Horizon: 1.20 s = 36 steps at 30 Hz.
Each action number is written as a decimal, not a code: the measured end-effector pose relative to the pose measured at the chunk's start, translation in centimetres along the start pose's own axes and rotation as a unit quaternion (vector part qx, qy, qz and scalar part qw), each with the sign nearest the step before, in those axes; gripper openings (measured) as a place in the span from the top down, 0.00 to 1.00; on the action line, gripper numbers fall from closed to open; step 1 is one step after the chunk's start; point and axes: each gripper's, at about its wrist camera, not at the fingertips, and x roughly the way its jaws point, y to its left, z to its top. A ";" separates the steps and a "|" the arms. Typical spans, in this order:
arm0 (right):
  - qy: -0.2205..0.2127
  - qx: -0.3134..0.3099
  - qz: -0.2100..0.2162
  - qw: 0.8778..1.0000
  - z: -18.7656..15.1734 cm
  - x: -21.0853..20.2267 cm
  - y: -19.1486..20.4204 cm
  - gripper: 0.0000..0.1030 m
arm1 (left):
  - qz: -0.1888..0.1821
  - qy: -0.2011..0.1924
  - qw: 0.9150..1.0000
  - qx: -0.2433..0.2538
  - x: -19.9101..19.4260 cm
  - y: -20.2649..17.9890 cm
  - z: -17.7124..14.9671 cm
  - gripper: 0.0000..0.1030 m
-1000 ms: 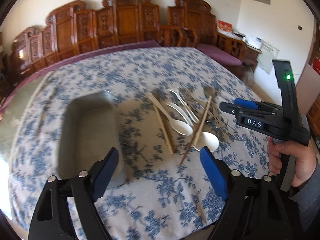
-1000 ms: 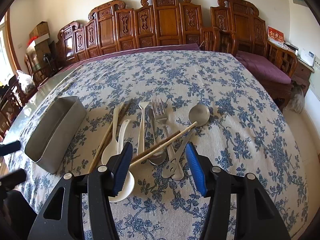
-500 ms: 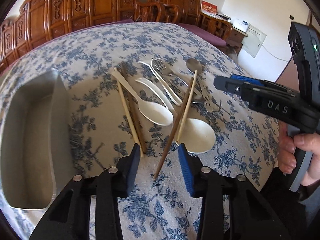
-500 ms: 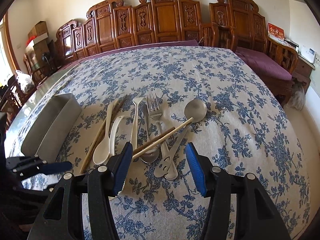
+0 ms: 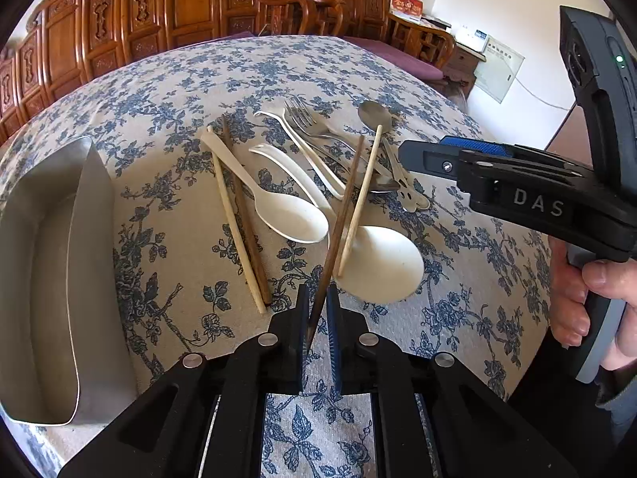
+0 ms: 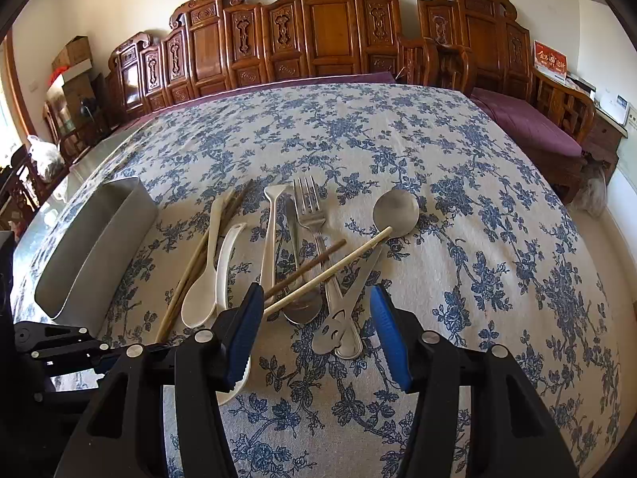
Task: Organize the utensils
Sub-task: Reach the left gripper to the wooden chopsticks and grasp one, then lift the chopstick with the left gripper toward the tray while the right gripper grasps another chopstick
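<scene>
A pile of utensils lies on the flowered tablecloth: white plastic spoons [image 5: 294, 215], a steel fork [image 5: 310, 123], a steel spoon [image 6: 396, 209], and several chopsticks. My left gripper [image 5: 317, 314] is shut on the near end of a dark brown chopstick [image 5: 342, 207] that crosses the pile beside a pale chopstick [image 5: 364, 187]. A second pair of chopsticks [image 5: 239, 215] lies to the left. My right gripper [image 6: 316, 330] is open and empty, hovering over the handles of the steel cutlery [image 6: 338, 318]; it also shows in the left wrist view [image 5: 469, 155].
A steel rectangular container [image 5: 91, 239] stands at the left of the pile, also in the right wrist view [image 6: 99, 239]. Carved wooden chairs [image 6: 318, 28] line the table's far side. The table edge drops off at the right.
My left gripper moved forward and down to the pile and closed on the dark chopstick's near end. The right gripper stayed open and nearly still over the cutlery.
</scene>
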 end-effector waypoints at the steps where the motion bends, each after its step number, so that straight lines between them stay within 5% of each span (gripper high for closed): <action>1: 0.000 0.000 -0.001 1.000 0.0 0.0 0.0 0.44 | -0.002 -0.003 1.000 -0.001 -0.2 0.0 0.0 0.95; 13: 0.008 0.012 0.012 1.000 0.2 1.2 1.1 0.44 | -0.002 -0.053 0.998 -0.021 -3.9 1.0 0.6 0.96; 20: 0.027 0.024 0.020 0.999 0.6 3.0 2.0 0.56 | 0.003 -0.080 0.996 -0.032 -5.8 1.7 1.0 0.96; 31: 0.057 0.007 -0.041 0.998 0.0 5.0 2.8 0.67 | 0.006 -0.114 0.993 -0.028 -7.9 1.7 1.3 0.96; 36: 0.056 0.012 -0.051 0.997 -0.2 4.7 2.1 0.83 | 0.009 -0.127 0.991 -0.029 -8.8 1.7 1.1 0.96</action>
